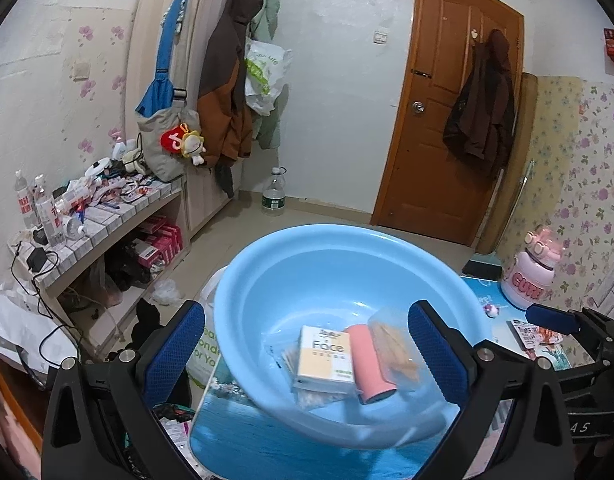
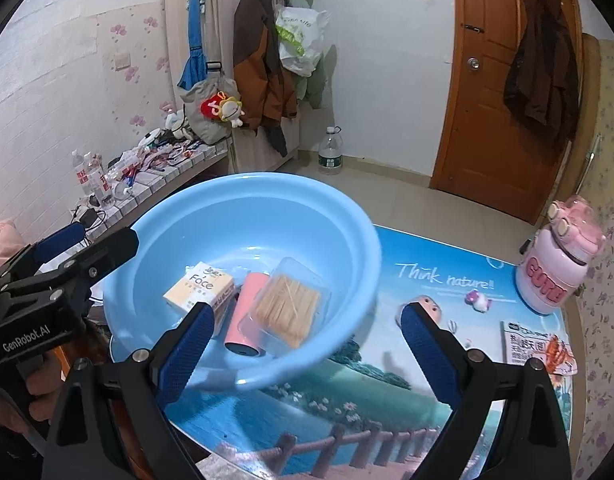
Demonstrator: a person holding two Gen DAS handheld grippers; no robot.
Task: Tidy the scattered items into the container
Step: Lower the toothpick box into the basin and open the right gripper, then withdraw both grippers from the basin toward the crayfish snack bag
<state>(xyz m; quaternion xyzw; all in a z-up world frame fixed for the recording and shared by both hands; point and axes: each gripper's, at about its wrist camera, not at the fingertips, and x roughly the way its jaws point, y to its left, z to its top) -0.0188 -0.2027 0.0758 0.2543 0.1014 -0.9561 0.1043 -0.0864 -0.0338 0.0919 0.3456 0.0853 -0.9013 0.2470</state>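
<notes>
A light blue basin (image 1: 307, 236) (image 2: 247, 178) stands on the table's left part. Inside lie a yellow-white "Face" tissue pack (image 1: 327, 354) (image 2: 201, 286), a pink cylinder (image 1: 371, 364) (image 2: 247, 320) and a clear box of toothpicks (image 1: 395, 344) (image 2: 289, 304), which leans on the cylinder. My left gripper (image 1: 307, 344) (image 2: 107, 240) is open at the basin's left rim, holding nothing. My right gripper (image 2: 309, 320) is open over the basin's near right rim, also holding nothing. A printed snack packet (image 2: 535, 344) (image 1: 535, 334) and a small toy figure (image 2: 478, 300) (image 1: 490, 310) lie on the table to the right.
A pink "CUTE" bottle (image 2: 555, 264) (image 1: 531, 272) stands at the table's far right. The table (image 2: 387, 380) has a scenic mat. Left of it stands a cluttered tiled shelf (image 1: 119, 216). A water jug (image 1: 274, 196) sits on the floor near the wooden door (image 1: 447, 120).
</notes>
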